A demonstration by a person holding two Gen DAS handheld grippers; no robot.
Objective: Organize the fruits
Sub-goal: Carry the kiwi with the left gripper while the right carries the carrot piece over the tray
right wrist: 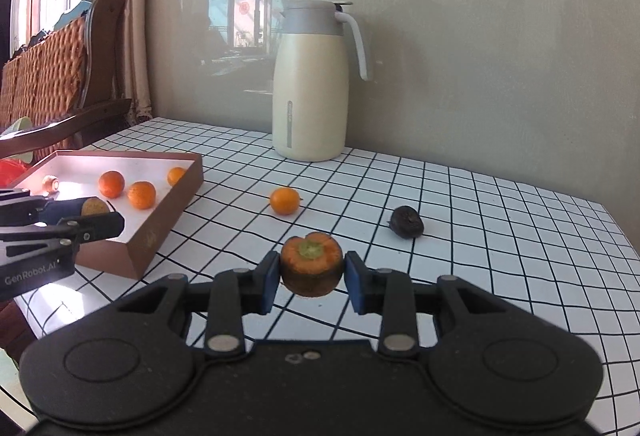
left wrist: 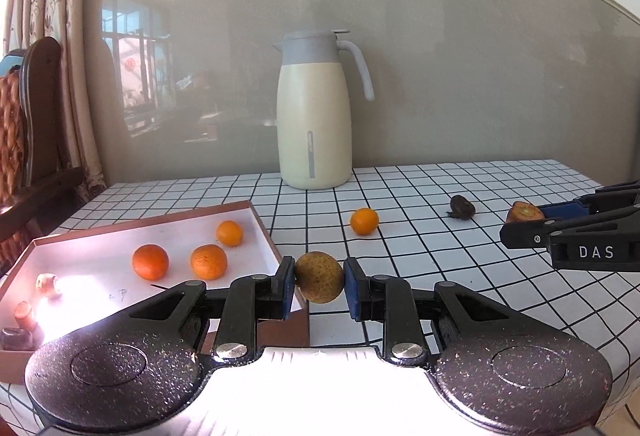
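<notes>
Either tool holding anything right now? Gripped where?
Left tool clamps a brownish round fruit across its sides. Right tool clamps a persimmon by its sides, calyx up.

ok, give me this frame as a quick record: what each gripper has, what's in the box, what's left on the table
left gripper: shut on a round brownish fruit, near the box's right edge
right gripper: shut on a persimmon, above the table
box: three oranges; a few smaller items at its left end, glare hides what they are
loose on table: one orange, one dark fruit
also on table: jug at the back, upright
</notes>
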